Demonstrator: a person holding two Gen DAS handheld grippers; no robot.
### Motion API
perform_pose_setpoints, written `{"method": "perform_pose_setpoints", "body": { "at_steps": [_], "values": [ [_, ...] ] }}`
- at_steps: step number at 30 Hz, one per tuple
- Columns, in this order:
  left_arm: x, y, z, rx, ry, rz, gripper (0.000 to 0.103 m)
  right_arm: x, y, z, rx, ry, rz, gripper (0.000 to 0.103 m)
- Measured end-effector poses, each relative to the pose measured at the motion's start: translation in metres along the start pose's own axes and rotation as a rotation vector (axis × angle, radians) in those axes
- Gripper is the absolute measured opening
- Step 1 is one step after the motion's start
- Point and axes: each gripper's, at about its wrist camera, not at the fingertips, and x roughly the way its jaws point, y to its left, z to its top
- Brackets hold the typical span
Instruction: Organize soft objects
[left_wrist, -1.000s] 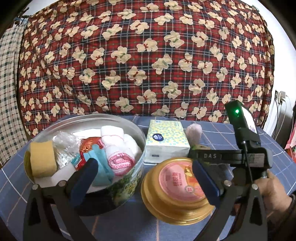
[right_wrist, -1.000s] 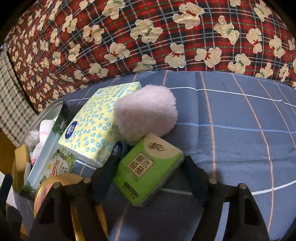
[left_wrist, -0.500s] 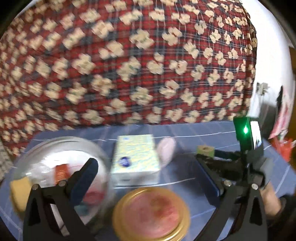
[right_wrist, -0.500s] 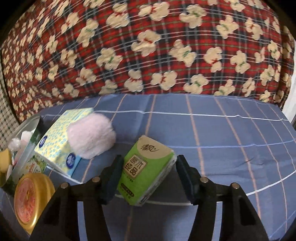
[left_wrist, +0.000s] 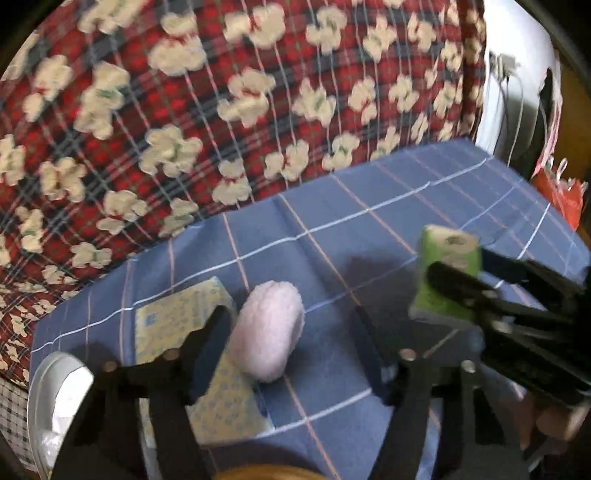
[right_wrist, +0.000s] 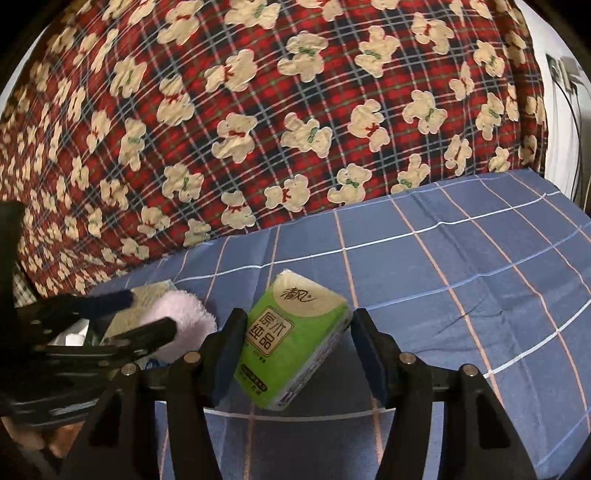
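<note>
We hold the green tissue pack (right_wrist: 295, 339) in the right hand-held gripper (right_wrist: 295, 354) while the left hand-held gripper (left_wrist: 291, 350) is closing around the pink puff (left_wrist: 267, 328), not yet gripped; next, transfer both to the tin (left_wrist: 40, 398).

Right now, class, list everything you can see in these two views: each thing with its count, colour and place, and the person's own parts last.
green tissue pack: one, green and cream, lifted between the right gripper's fingers
pink fluffy pad: one, pale pink, on the blue cloth beside the tissue box
tissue box: one, yellow with blue dots, left of the pad
round tin: one, silver, far left edge
gold lid: one, gold, bottom edge, mostly hidden
blue checked cloth: one, covers the table
red teddy-print blanket: one, behind
left hand-held gripper: one, black, jaws closing around the pad
right hand-held gripper: one, black, shut on the pack
</note>
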Motion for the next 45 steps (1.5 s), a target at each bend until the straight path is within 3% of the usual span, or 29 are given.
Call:
{"method": "perform_pose_setpoints", "body": {
  "at_steps": [3,11,13,16,27,33,36,38,39,41,42,43,45],
  "values": [
    [0.019,-0.004,0.004,0.029,0.055,0.004,0.051,0.0,-0.004,0.001,0.015,0.001,0.008,0.061],
    [0.05,-0.013,0.01,0.071,0.163,0.024,0.051,0.0,-0.006,0.001,0.03,0.007,0.028,0.061],
    [0.056,-0.016,0.009,0.08,0.194,0.026,0.043,0.0,-0.005,0.001,0.032,0.007,0.027,0.061],
    [0.057,-0.017,0.006,0.085,0.189,0.046,0.02,0.001,-0.006,0.002,0.039,0.009,0.025,0.061],
    [0.032,-0.009,0.004,-0.015,0.119,-0.034,0.015,0.004,-0.011,0.0,0.055,0.012,0.026,0.061],
    [0.005,-0.016,0.0,-0.052,0.053,-0.124,0.009,0.003,-0.011,0.0,0.058,0.004,0.023,0.061],
    [0.0,-0.032,-0.006,-0.003,0.029,-0.093,0.009,0.005,-0.014,-0.001,0.064,0.008,0.012,0.061],
    [0.002,-0.036,-0.008,0.021,0.036,-0.06,0.012,0.005,-0.016,-0.001,0.075,0.008,0.012,0.061],
    [0.003,-0.035,-0.008,0.015,0.049,-0.061,0.021,0.005,-0.016,0.0,0.078,0.008,0.012,0.061],
    [0.005,-0.031,-0.008,-0.008,0.087,-0.089,0.051,0.003,-0.017,0.001,0.083,0.003,0.012,0.061],
    [0.005,-0.03,-0.008,-0.015,0.094,-0.093,0.076,0.002,-0.017,0.001,0.085,-0.002,0.013,0.061],
    [0.005,-0.03,-0.009,-0.013,0.093,-0.084,0.088,0.001,-0.018,0.002,0.087,-0.006,0.013,0.061],
    [0.003,-0.035,-0.009,0.015,0.071,-0.028,0.091,-0.001,-0.02,0.003,0.092,-0.016,0.01,0.061]
  ]
}}
